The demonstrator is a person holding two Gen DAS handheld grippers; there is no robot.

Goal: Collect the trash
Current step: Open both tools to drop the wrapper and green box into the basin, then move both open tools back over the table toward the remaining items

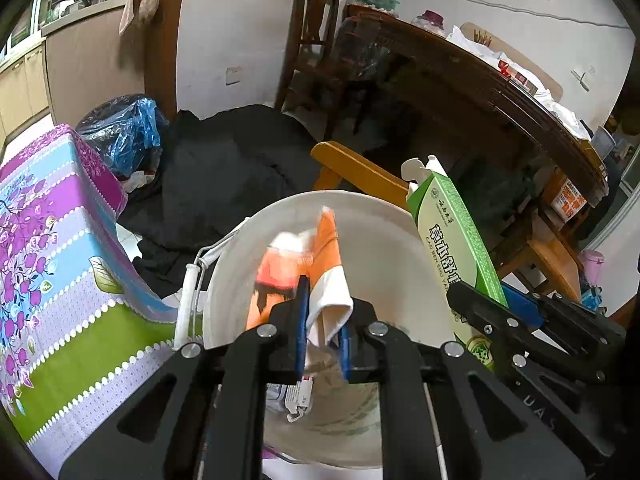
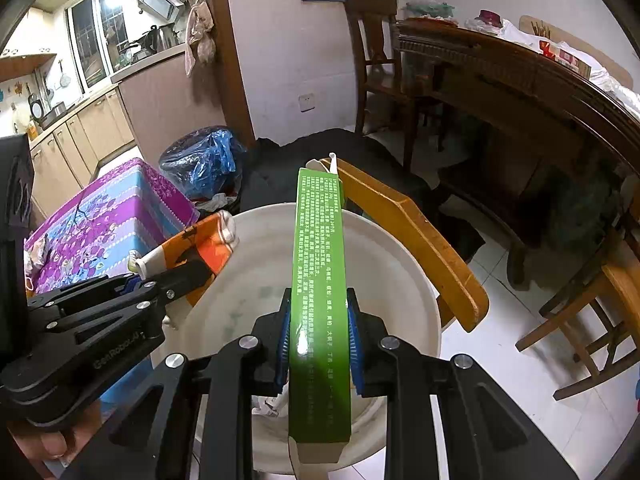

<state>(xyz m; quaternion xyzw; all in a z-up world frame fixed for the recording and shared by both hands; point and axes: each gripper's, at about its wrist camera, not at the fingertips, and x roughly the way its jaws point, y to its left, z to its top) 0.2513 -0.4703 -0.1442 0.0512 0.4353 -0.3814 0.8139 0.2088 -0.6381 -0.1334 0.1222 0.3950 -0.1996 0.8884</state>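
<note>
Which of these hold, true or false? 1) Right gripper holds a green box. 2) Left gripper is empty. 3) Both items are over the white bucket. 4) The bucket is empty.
1) True: the right gripper is shut on the green box.
2) False: the left gripper is shut on an orange and white wrapper.
3) True: both hang above the white bucket.
4) False: crumpled paper scraps lie at its bottom.

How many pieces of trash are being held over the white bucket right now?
2. The orange-and-white wrapper is pinched in the left tongs; the green box is clamped in the right tongs. More scraps already lie in the white bucket, partly hidden.
</note>
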